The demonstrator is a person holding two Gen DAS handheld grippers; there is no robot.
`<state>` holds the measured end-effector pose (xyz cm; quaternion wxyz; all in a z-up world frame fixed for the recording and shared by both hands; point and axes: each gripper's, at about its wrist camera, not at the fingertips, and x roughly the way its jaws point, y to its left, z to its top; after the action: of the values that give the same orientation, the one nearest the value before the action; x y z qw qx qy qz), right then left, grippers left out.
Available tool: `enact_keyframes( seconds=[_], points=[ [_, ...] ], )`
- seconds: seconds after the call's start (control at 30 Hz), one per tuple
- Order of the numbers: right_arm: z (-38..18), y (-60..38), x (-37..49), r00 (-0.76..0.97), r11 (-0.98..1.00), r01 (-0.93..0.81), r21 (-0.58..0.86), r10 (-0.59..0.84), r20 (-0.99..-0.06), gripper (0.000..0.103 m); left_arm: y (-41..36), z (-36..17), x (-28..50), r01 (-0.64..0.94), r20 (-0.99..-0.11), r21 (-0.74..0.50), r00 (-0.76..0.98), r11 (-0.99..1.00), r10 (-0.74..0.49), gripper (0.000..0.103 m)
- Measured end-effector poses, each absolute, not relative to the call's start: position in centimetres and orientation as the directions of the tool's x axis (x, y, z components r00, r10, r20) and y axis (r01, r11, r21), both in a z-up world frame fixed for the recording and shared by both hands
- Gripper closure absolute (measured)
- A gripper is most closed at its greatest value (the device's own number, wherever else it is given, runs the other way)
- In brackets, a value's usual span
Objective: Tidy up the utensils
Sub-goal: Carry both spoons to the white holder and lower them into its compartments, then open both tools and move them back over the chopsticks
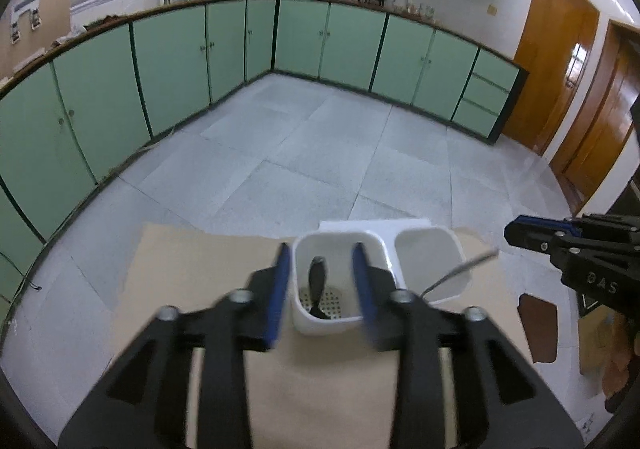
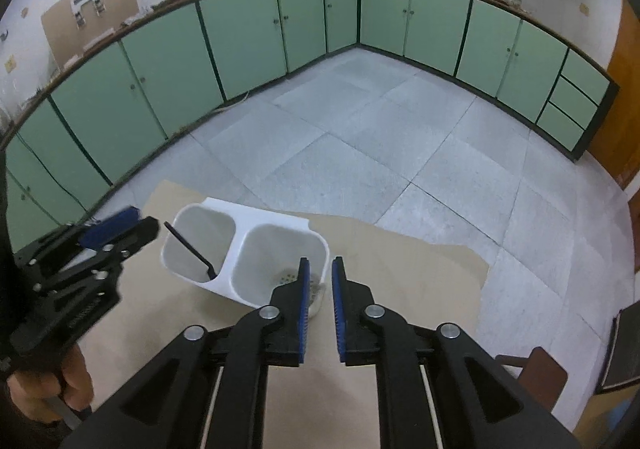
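Green cabinets (image 2: 248, 37) along two walls behind a grey tiled floor (image 1: 320, 153). Nearer, a tan table (image 2: 384, 261) carrying a white two-compartment caddy (image 2: 236, 261), set toward the far edge. Left gripper (image 1: 322, 281) over the table, blurred, jaws spread wide on either side of the caddy's left compartment — nothing between the blue pads (image 1: 280, 289). Right gripper (image 2: 320, 289) just in front of the caddy's right compartment, jaws a narrow gap apart, holding nothing. In the left compartment, a black-handled utensil (image 2: 188, 249), leaning with its handle up toward the far rim and its working end down on the perforated bottom. In the left wrist view, a thin wire-like metal thing (image 1: 460, 269) slanting across the right compartment — too blurred to identify.
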<state>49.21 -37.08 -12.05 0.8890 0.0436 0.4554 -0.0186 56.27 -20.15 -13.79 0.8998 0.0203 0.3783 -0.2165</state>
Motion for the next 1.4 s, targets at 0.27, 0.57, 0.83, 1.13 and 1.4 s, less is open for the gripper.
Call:
enact_keyframes(
  seconds=[0.27, 0.57, 0.83, 1.13, 1.4],
  points=[
    [-8.2, -36.4, 37.8, 0.716, 0.996, 0.057, 0.074, 0.011, -0.698, 0.072, -13.6, -8.3, 45.4, 0.418, -0.559, -0.063, 0.738, 0.906, -0.379, 0.029],
    [-16.3, -27.9, 16.8, 0.783, 0.995, 0.054, 0.089, 0.013, -0.622, 0.056, -7.4, -14.5, 25.7, 0.436, -0.518, 0.034, 0.777, 0.899, -0.357, 0.012],
    [-29.4, -20.0, 7.0, 0.694, 0.999, 0.019, 0.048, 0.021, -0.719, 0.057, -4.5, -24.7, 16.2, 0.450, -0.612, -0.063, 0.688, 0.891, -0.390, 0.012],
    [-30.8, -17.3, 8.0, 0.695, 0.999, -0.047, -0.015, 0.022, -0.718, 0.057, -5.1, -27.6, 14.9, 0.467, -0.642, -0.043, 0.664, 0.883, -0.383, 0.012],
    [-30.7, -18.7, 9.2, 0.707, 1.000, -0.009, -0.029, -0.014, -0.707, 0.055, -5.7, -29.0, 15.5, 0.468, -0.672, -0.031, 0.644, 0.883, -0.365, 0.012]
  ],
)
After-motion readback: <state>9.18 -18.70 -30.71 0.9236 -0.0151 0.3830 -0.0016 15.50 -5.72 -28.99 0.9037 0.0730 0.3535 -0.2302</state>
